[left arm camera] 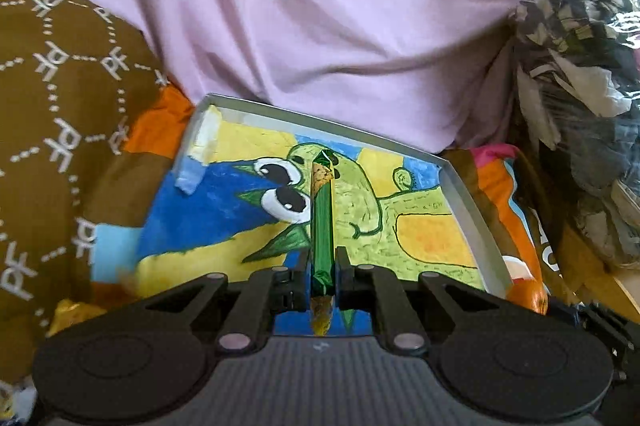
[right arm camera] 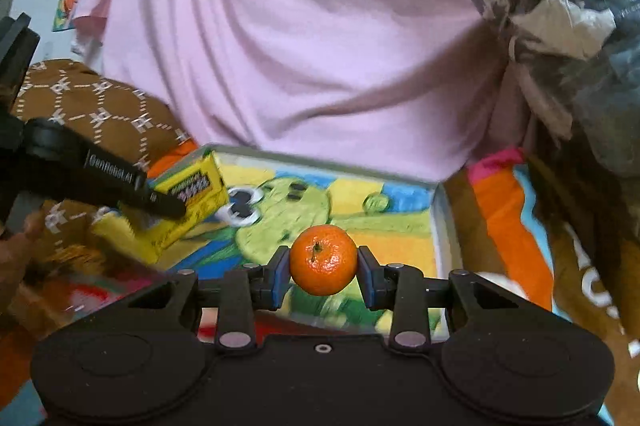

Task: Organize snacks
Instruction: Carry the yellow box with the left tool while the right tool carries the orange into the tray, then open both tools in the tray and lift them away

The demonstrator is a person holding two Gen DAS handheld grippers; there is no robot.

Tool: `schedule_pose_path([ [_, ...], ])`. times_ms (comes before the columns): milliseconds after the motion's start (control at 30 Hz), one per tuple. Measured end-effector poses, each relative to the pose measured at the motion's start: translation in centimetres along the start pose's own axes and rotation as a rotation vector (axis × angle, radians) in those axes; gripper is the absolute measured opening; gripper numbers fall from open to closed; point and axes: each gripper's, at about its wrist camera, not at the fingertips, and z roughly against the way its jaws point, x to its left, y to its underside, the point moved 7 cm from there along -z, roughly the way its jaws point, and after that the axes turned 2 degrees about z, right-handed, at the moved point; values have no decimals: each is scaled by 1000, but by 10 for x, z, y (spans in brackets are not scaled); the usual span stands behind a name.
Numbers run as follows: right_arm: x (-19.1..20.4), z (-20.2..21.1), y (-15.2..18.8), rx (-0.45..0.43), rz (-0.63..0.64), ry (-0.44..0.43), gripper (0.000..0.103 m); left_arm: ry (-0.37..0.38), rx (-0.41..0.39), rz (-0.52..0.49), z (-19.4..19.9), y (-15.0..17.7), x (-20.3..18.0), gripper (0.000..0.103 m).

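Observation:
My left gripper (left arm camera: 323, 266) is shut on a flat snack packet (left arm camera: 322, 226), seen edge-on as a green strip, held above a shallow tray (left arm camera: 464, 193) lined with a bright cartoon drawing. In the right wrist view the same packet shows as yellow (right arm camera: 188, 201) in the left gripper's fingers (right arm camera: 160, 203) over the tray's left part. My right gripper (right arm camera: 323, 268) is shut on a small orange mandarin (right arm camera: 323, 260), held above the tray (right arm camera: 442, 226) near its front middle.
A pink sheet (left arm camera: 320, 25) bulges behind the tray. A brown patterned cushion (left arm camera: 60, 105) lies at the left. A clear plastic bag of clothes (left arm camera: 580, 105) stands at the right. Orange and blue fabric (right arm camera: 504, 226) lies right of the tray.

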Motion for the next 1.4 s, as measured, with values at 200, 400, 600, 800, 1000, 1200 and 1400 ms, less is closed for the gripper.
schedule_pose_path([
  [200,11,-45,3,20,-63,-35,37,0,38,-4,-34,-1,5,11],
  [400,35,-65,17,67,-64,-77,37,-25,62,-18,-42,4,16,12],
  [600,42,-73,22,120,-72,-69,39,-61,117,-2,-45,8,21,21],
  [800,39,-61,13,111,-82,-45,60,-131,121,7,-34,10,25,50],
  [1000,35,-30,1,61,-135,-23,84,-157,73,-18,-5,2,24,73],
  [1200,38,12,-9,-33,-213,15,96,-181,-81,-86,44,-7,18,89],
  [1400,50,56,-23,-114,-235,-1,102,-194,-197,-125,95,-11,10,101],
])
